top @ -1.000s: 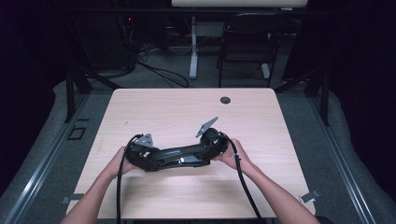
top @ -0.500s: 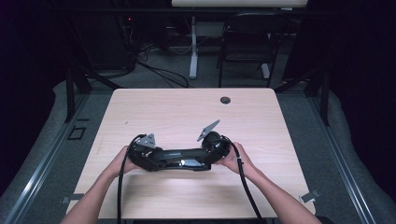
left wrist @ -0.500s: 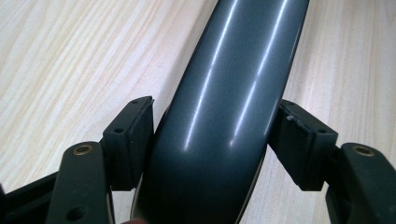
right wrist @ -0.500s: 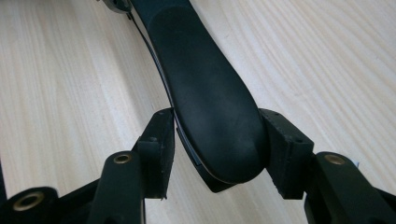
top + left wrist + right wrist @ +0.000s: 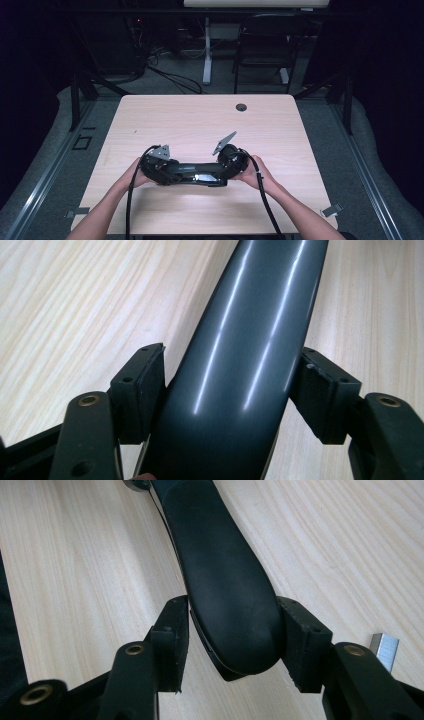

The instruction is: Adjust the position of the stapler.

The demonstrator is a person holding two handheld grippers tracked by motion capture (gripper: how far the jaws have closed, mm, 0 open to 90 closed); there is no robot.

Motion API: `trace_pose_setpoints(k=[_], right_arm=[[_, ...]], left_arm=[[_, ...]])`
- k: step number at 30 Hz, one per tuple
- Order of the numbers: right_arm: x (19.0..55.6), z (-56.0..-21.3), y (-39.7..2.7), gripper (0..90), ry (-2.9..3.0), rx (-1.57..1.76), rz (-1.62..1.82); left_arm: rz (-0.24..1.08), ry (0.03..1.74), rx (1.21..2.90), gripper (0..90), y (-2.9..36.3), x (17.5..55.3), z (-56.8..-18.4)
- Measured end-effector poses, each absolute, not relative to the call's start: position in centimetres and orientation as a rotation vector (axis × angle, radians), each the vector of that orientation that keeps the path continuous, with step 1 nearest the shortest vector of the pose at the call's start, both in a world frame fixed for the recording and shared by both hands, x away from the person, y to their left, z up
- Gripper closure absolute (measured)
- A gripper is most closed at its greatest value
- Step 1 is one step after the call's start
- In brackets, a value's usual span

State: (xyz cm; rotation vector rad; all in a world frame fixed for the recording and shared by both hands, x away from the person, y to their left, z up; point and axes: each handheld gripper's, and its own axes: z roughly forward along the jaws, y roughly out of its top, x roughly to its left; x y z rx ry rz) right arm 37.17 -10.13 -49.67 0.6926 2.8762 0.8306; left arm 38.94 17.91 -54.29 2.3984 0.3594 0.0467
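A long black stapler [image 5: 197, 172] lies crosswise near the table's front, held at both ends. My left gripper [image 5: 170, 172] is shut on its glossy dark grey body [image 5: 250, 315], and both pads [image 5: 142, 385] press its sides. My right gripper [image 5: 222, 172] grips the other end, the matte black rounded tip [image 5: 220, 565]. The right jaws have just been closing, and both pads [image 5: 172, 635] now touch the tip. In the high view a hand holds each gripper, and a cable trails back from each.
The light wooden table [image 5: 200, 120] has a round cable hole [image 5: 241, 107] near its far edge. A short strip of staples [image 5: 384, 650] lies on the wood beside my right gripper. A dark chair [image 5: 265, 45] and floor cables stand beyond the table.
The stapler between the grippers looked slightly bowed a second ago and lies straighter now. Both hands have hardly shifted.
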Motion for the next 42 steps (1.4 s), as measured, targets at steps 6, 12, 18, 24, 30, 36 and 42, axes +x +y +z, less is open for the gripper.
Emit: trace_pose_setpoints(k=[6,12,18,24,30,36,42], right_arm=[[37.0,-49.7,-10.3,51.0,2.875,0.681,0.840],[36.5,-49.6,-10.6,51.8,2.881,0.666,0.820],[36.4,-49.4,-11.1,50.9,2.869,0.694,0.869],[35.6,-48.8,-12.2,43.0,2.816,0.706,0.907],[34.1,-48.4,-13.6,45.2,2.772,0.738,0.917],[32.7,-48.8,-15.2,51.2,2.737,0.770,0.916],[32.4,-49.1,-15.9,57.5,2.717,0.793,0.929]], left_arm=[[0.064,0.337,2.392,34.6,17.6,38.6,-54.3],[0.054,0.312,2.389,34.9,17.1,38.5,-54.3],[0.065,0.339,2.401,33.9,16.7,38.3,-54.1],[0.149,0.421,2.334,20.5,17.0,37.8,-52.6],[0.206,0.537,2.235,13.8,17.5,36.9,-50.9],[0.261,0.583,2.195,11.4,16.3,35.6,-49.6],[0.310,0.633,2.142,12.7,15.3,33.6,-48.8]])
